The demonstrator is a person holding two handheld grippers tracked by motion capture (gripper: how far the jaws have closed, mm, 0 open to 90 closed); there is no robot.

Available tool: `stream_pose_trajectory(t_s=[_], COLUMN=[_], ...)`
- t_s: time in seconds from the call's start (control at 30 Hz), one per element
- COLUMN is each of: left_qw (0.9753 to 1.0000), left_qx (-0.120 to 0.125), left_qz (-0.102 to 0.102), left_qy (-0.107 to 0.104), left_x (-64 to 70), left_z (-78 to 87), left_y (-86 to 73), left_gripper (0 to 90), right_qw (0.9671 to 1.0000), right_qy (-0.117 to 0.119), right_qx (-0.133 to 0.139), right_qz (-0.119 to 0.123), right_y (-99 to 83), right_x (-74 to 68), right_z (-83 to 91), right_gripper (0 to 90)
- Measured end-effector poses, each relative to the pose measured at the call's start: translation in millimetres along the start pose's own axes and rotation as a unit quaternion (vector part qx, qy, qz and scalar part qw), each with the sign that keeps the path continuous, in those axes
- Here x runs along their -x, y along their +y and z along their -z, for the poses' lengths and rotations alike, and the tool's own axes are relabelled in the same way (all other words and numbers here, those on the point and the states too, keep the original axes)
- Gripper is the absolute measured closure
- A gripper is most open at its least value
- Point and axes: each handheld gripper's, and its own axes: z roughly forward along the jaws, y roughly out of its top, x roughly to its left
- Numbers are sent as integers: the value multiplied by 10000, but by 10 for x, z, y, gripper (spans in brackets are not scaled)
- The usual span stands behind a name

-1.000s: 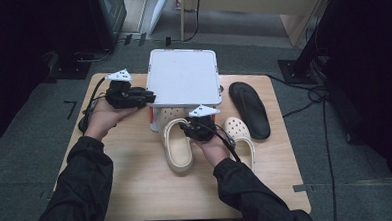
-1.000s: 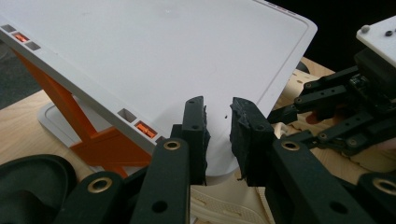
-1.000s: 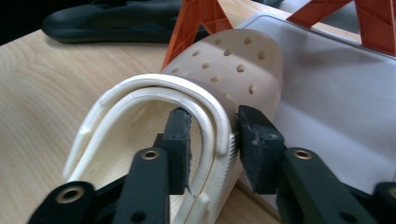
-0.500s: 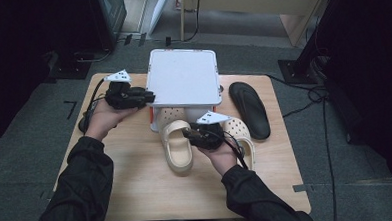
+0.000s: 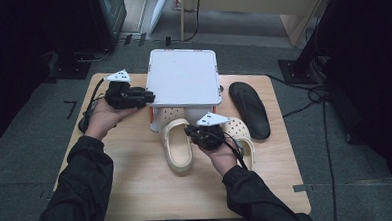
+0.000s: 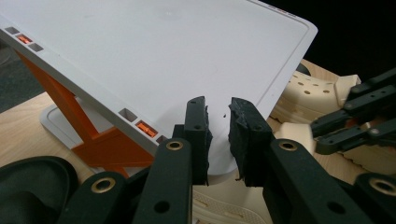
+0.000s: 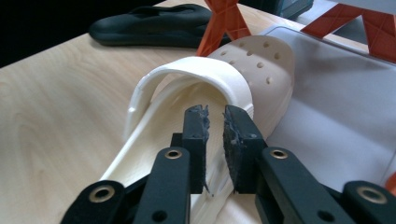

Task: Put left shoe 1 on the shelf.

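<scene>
A white shoe rack (image 5: 182, 78) with orange legs stands at the back of the wooden table (image 5: 137, 193). A cream clog (image 5: 177, 151) lies in front of it, its toe on the rack's base plate (image 7: 336, 107). My right gripper (image 5: 187, 132) hovers at this clog's (image 7: 205, 77) right edge by the heel strap. Its jaws (image 7: 215, 116) are shut to a narrow slit with nothing clearly between them. My left gripper (image 5: 151, 97) sits at the rack's left front corner (image 6: 163, 46). Its jaws (image 6: 218, 109) are also nearly together and hold nothing.
A second cream clog (image 5: 242, 133) lies to the right of my right hand. One black slipper (image 5: 249, 108) rests right of the rack. Another (image 6: 32, 186) lies by my left hand. Bare tabletop spreads towards the front edge.
My right gripper has drawn back from the rack's front along the clog's side. The clog and the left gripper have stayed where they were.
</scene>
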Motion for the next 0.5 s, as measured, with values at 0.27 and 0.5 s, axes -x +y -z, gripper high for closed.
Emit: stream_pose_trajectory(t_s=[0.27,0.5], left_qw=[10000,10000], left_qx=[22,23], left_qz=[6,20], left_qy=[-12,12], left_x=[-5,3], left_z=[1,2], left_y=[-6,-8], left_gripper=[777,778], right_qw=[9998,9992], right_qy=[83,354], right_qx=[-70,-197], right_qz=[-144,-75], right_y=[-32,-125], right_x=[70,-113], right_z=[-90,105], right_gripper=[713,726])
